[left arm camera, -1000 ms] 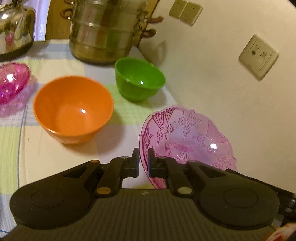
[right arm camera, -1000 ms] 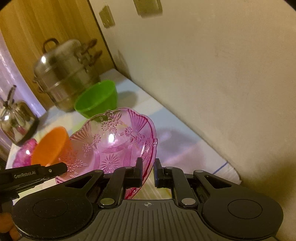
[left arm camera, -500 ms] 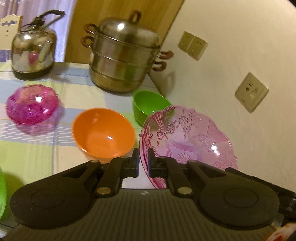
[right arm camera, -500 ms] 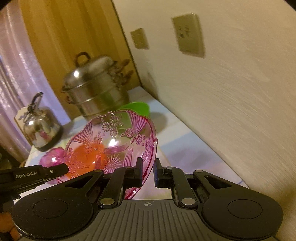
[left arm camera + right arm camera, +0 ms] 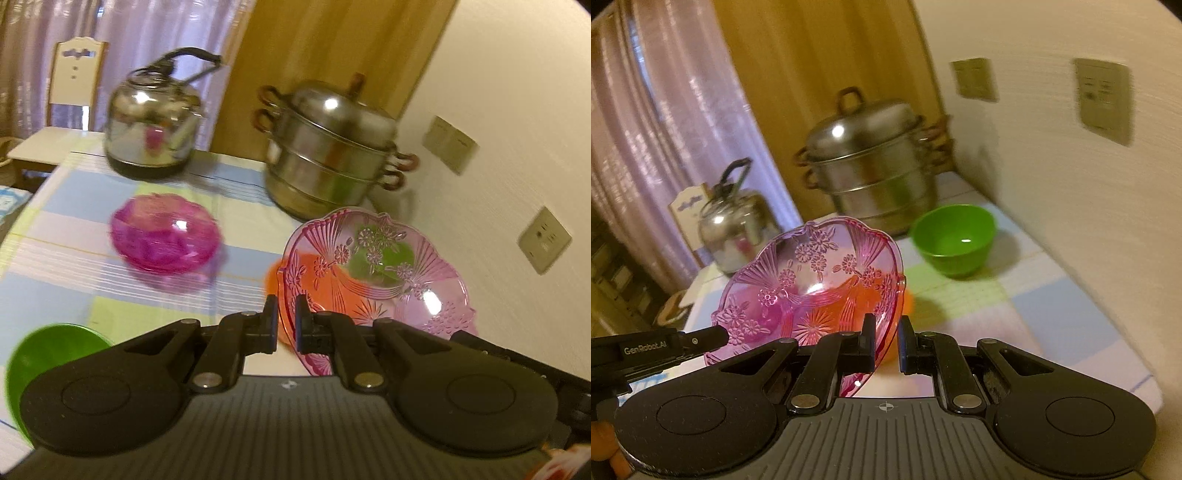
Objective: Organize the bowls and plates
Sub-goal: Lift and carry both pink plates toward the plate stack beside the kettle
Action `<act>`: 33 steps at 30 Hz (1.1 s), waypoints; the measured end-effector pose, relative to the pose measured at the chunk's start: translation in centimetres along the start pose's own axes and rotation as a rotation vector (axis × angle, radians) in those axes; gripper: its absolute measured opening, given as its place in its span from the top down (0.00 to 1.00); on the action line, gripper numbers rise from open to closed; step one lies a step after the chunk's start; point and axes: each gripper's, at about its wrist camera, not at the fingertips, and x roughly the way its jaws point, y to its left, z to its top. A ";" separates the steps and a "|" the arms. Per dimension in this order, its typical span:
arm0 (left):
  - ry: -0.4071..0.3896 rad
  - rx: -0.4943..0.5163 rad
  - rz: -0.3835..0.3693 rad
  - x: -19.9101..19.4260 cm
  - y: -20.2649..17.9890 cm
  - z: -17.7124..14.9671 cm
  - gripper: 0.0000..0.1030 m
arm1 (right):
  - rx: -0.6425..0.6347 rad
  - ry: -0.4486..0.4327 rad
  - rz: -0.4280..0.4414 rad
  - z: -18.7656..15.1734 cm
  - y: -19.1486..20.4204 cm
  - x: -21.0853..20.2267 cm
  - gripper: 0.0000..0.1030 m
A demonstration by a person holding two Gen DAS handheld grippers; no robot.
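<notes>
Both grippers hold one clear pink flower-pattern plate (image 5: 373, 273) up in the air above the table. My left gripper (image 5: 286, 325) is shut on its left rim. My right gripper (image 5: 886, 341) is shut on its right rim, and the plate (image 5: 812, 280) tilts up to the left of it. An orange bowl (image 5: 273, 277) shows through and beside the plate. A green bowl (image 5: 955, 240) stands near the wall. A magenta glass bowl (image 5: 164, 234) sits mid-table. Another green bowl (image 5: 44, 354) is at the near left.
A steel stacked steamer pot (image 5: 328, 155) and a steel kettle (image 5: 153, 133) stand at the back of the checked tablecloth (image 5: 59, 258). The wall with sockets (image 5: 543, 240) runs along the right side. A chair (image 5: 74, 81) stands beyond the table.
Both grippers have lifted the pink plate higher and swung left. The views now tilt up, showing the kettle, the magenta bowl and a second green bowl.
</notes>
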 end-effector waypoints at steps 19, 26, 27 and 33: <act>-0.027 -0.104 0.137 0.0 10.9 2.9 0.93 | -0.089 0.094 0.140 -0.6 9.9 8.3 0.89; -0.014 -0.110 0.168 3.0 14.1 4.2 0.93 | -0.080 0.134 0.148 -1.1 11.7 13.1 0.89; -0.012 -0.109 0.173 3.6 14.6 4.4 0.93 | -0.082 0.136 0.150 -1.1 11.9 13.9 0.89; -0.016 -0.131 0.187 7.7 17.0 6.1 0.93 | -0.099 0.140 0.149 -0.7 13.1 19.0 0.89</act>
